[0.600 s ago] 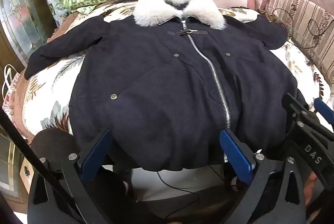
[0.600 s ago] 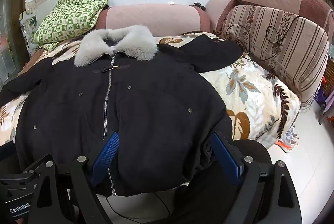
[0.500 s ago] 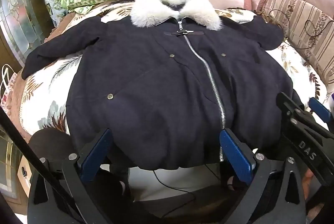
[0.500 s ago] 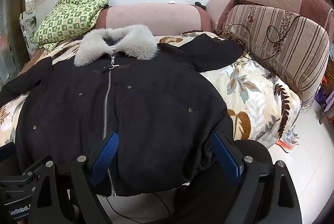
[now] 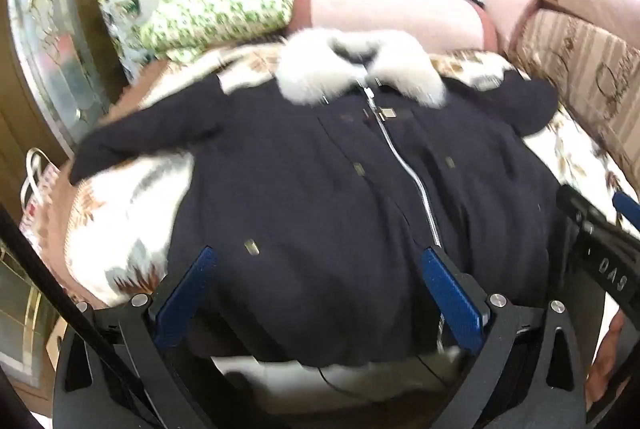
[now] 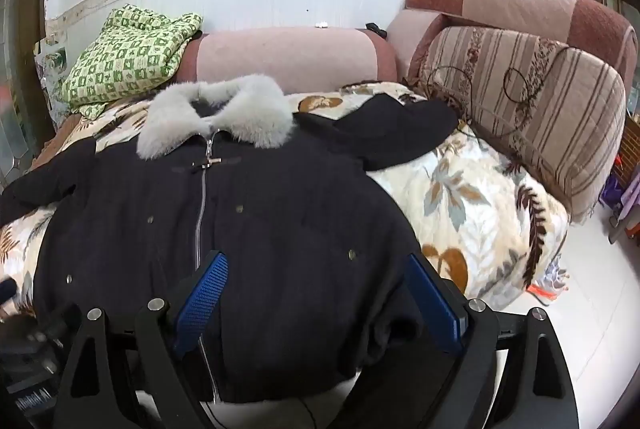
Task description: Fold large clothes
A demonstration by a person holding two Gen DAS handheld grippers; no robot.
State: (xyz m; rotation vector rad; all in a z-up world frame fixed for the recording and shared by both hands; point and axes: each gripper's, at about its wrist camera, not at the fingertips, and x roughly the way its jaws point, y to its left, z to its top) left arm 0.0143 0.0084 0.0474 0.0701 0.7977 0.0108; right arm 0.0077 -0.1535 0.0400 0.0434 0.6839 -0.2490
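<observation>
A dark navy coat (image 5: 320, 197) with a pale fur collar (image 5: 360, 69) lies face up and zipped on a floral blanket, sleeves spread out. It also shows in the right wrist view (image 6: 240, 229), with its collar (image 6: 216, 117) at the far end. My left gripper (image 5: 320, 269) is open over the hem's left half. My right gripper (image 6: 316, 277) is open over the hem's right half. Neither holds the coat. The right gripper's body (image 5: 600, 253) shows at the right edge of the left wrist view.
The floral blanket (image 6: 480, 197) covers a sofa seat. A green checked quilt (image 6: 128, 61) lies at the back left. Striped cushions (image 6: 540, 109) stand along the right. A pink bolster (image 6: 288, 57) runs along the back. A glass door (image 5: 52, 69) is at the left.
Both grippers have moved forward over the coat's hem. The left wrist view is blurred by motion. Both stay open.
</observation>
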